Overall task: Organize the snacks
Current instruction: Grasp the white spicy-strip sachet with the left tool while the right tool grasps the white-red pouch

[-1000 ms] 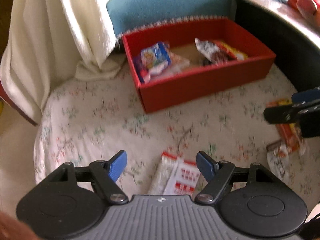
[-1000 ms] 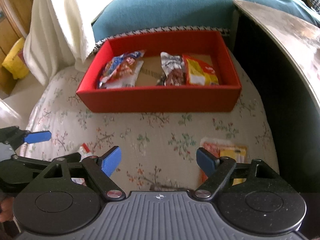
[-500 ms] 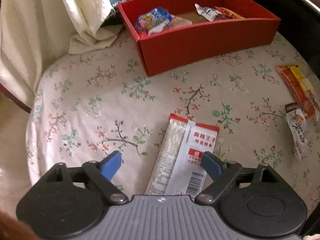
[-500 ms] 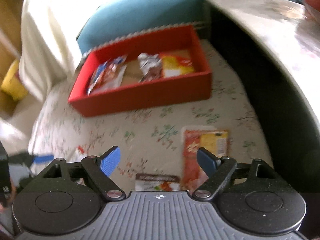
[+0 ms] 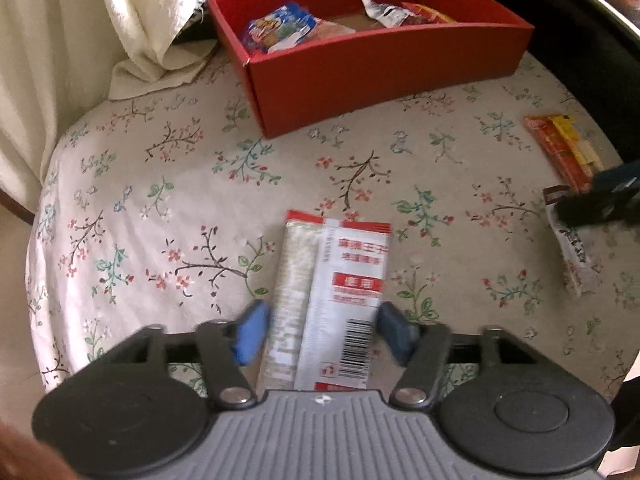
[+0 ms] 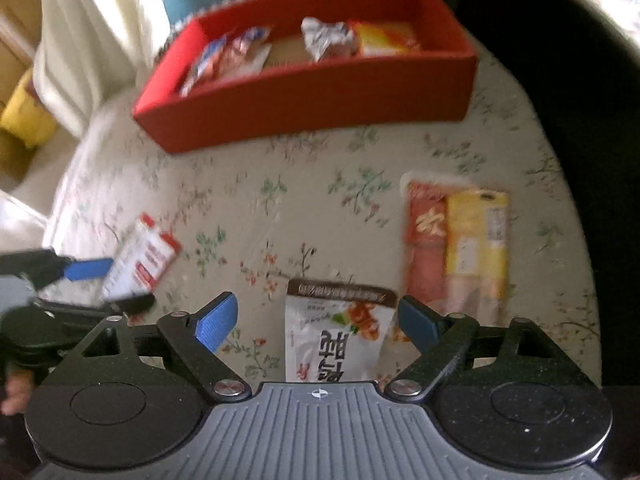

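Your left gripper (image 5: 318,330) points steeply down over the white-and-red packet (image 5: 332,300), and its blue fingers (image 5: 250,332) have just been closing: they now sit narrow, flanking the packet's lower half at its two long edges. Motion blur hides whether the pads actually press it. The packet lies flat on the floral-covered worktop (image 5: 160,208); its face carries red Chinese characters too smeared to read, a red label block and a barcode near your fingers.

Your right gripper (image 6: 318,326) has just been opening, and its fingers stand wide. The white pouch with a brown top band (image 6: 336,332) lies between them; large dark characters show upside down, and the right finger sits at or just beside the pouch's edge while the left is clear of it. At two o'clock from that pouch lies the red-and-yellow packet (image 6: 456,248), just beside it, its small print illegible.

The red box (image 5: 384,60) sits at twelve o'clock, well apart from both grippers, already holding a blue-and-red packet (image 5: 280,26), a silver wrapper (image 5: 380,12) and a yellow-red packet (image 6: 384,38). A cream cloth (image 5: 132,20) hangs at ten o'clock.
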Motion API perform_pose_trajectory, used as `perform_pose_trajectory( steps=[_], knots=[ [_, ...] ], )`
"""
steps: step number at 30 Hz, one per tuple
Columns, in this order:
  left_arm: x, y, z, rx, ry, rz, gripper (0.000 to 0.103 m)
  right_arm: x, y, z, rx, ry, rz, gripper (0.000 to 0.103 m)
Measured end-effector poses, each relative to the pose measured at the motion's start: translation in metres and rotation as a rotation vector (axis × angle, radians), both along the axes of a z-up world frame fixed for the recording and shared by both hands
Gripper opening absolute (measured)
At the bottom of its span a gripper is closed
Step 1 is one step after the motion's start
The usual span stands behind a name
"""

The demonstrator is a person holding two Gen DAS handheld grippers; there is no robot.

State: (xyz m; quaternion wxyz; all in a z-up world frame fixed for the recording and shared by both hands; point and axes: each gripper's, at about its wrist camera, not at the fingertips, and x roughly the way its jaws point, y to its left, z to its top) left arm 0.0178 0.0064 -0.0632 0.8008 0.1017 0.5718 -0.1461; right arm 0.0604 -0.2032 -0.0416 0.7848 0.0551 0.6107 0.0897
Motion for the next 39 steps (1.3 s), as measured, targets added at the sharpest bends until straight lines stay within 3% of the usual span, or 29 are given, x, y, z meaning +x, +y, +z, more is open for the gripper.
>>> perform_pose_trajectory(
  steps=[7,15,23,24,25,30,34,36,39],
  knots=[
    [0.004,0.004,0.0,-0.027,0.014,0.027,0.045,0.003,-0.003,-0.022,-0.014,0.065,-0.032,0.091],
    [0.006,-0.003,-0.001,-0.013,0.014,0.013,0.047,-0.003,0.012,-0.029,-0.066,0.048,-0.01,0.093],
    [0.008,-0.002,-0.001,-0.011,0.017,0.007,0.05,-0.007,0.029,-0.026,-0.062,0.033,0.044,0.074],
    [0.008,-0.002,-0.002,-0.012,0.017,0.003,0.051,-0.006,0.027,-0.025,-0.041,0.04,0.044,0.074],
    [0.008,-0.001,-0.003,-0.011,0.015,0.0,0.056,-0.004,0.027,-0.027,-0.033,0.053,0.052,0.081],
    [0.007,-0.003,-0.005,-0.004,0.011,-0.015,0.064,-0.007,0.037,-0.032,-0.092,0.084,0.16,0.092],
    [0.009,-0.004,-0.01,0.036,-0.007,-0.012,0.084,-0.011,0.044,-0.037,-0.129,0.07,0.213,0.095],
    [0.013,0.0,-0.011,0.015,0.005,0.007,0.084,-0.011,0.045,-0.036,-0.136,0.064,0.205,0.092],
    [0.011,0.002,-0.01,0.009,-0.002,-0.002,0.076,-0.016,0.044,-0.032,-0.178,0.044,0.207,0.076]
  ],
)
